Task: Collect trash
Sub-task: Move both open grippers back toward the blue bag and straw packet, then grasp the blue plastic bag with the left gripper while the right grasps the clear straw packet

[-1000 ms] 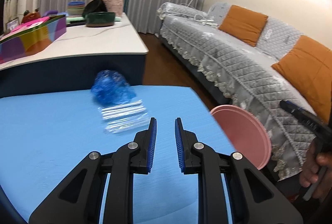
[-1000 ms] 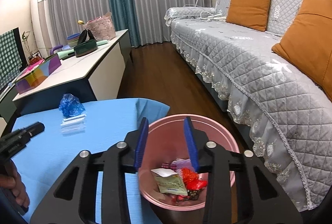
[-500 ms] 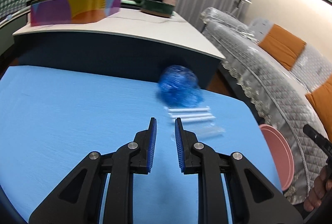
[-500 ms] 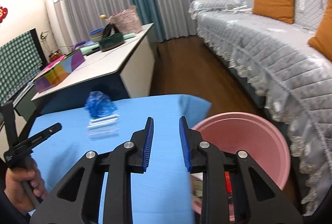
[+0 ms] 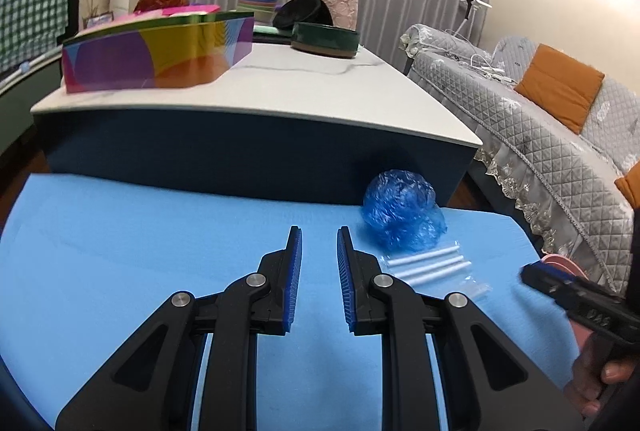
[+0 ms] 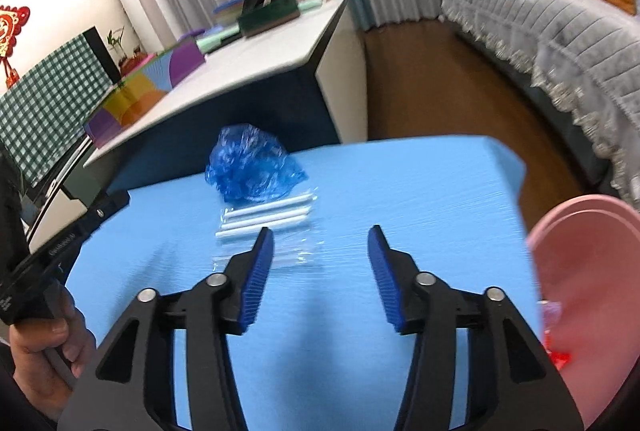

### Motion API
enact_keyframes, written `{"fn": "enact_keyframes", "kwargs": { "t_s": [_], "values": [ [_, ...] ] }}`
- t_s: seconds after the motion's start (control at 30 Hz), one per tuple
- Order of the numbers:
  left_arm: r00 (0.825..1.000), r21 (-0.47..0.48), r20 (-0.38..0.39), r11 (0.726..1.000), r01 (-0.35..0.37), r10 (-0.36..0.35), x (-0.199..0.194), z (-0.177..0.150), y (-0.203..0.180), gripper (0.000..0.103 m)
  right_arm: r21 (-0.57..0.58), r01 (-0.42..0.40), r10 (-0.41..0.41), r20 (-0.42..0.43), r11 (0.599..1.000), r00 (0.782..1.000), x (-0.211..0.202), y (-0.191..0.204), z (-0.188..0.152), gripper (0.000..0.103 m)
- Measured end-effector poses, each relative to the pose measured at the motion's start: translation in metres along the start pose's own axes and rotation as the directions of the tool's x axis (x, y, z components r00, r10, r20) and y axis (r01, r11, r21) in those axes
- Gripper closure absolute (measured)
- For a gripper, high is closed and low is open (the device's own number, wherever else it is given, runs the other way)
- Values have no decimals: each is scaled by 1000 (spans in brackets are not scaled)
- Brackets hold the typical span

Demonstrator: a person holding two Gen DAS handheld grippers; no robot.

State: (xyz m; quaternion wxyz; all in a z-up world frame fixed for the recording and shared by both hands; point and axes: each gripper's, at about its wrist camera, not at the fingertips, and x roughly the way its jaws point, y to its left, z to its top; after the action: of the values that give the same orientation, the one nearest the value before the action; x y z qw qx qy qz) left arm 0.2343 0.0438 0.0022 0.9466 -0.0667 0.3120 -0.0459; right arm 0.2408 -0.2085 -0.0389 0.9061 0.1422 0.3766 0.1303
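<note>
A crumpled blue plastic bag (image 5: 402, 209) lies near the far edge of the blue table (image 5: 120, 263); it also shows in the right wrist view (image 6: 250, 163). A clear packet of white straws (image 5: 430, 267) lies just in front of it, and also shows in the right wrist view (image 6: 268, 221). My left gripper (image 5: 319, 249) is empty, its jaws a narrow gap apart, left of the packet. My right gripper (image 6: 320, 243) is open and empty above the table, its left finger near the packet. A pink trash bin (image 6: 588, 291) stands at the table's right edge.
A white-topped cabinet (image 5: 280, 87) stands behind the table with a colourful box (image 5: 160, 55), a dark green bowl (image 5: 324, 39) and a pink basket. A grey sofa (image 5: 540, 135) with orange cushions runs along the right. Brown floor lies between them.
My left gripper swung left, so the blue bag and straws now sit to its right. My right gripper moved from over the bin to over the table and opened wider.
</note>
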Motion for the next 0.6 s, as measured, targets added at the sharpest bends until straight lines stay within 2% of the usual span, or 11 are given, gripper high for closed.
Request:
{"fn": "enact_keyframes", "kwargs": {
  "t_s": [0.2, 0.27, 0.33, 0.37, 0.4, 0.43, 0.47, 0.5, 0.6],
  "values": [
    [999, 7, 40, 1000, 23, -23, 4, 19, 5, 82, -15, 26, -27, -79, 1000, 996, 28, 8, -3, 45],
    [998, 4, 49, 999, 35, -36, 8, 25, 3, 73, -43, 41, -45, -87, 998, 995, 30, 14, -4, 45],
    [997, 4, 55, 999, 51, -51, 12, 30, 0, 64, -81, 81, -88, -92, 993, 992, 30, 20, -6, 50],
    [997, 5, 56, 998, 61, -61, 15, 31, -3, 62, -94, 93, -101, -93, 991, 991, 30, 21, -5, 59],
    [996, 7, 54, 997, 74, -74, 20, 33, -7, 60, -103, 101, -111, -93, 990, 990, 30, 22, -6, 73],
    [995, 10, 53, 997, 81, -81, 24, 34, -10, 56, -106, 104, -114, -94, 989, 989, 28, 22, -7, 80],
    [995, 13, 50, 996, 91, -92, 30, 35, -14, 54, -105, 101, -111, -97, 989, 989, 28, 21, -8, 97],
    [994, 16, 46, 995, 97, -98, 34, 36, -17, 51, -102, 95, -105, -103, 990, 989, 28, 19, -9, 102],
    [992, 18, 6, 992, 129, -129, 53, 36, -28, 37, -104, 95, -104, -80, 990, 991, 19, 14, -10, 102]
  ]
}}
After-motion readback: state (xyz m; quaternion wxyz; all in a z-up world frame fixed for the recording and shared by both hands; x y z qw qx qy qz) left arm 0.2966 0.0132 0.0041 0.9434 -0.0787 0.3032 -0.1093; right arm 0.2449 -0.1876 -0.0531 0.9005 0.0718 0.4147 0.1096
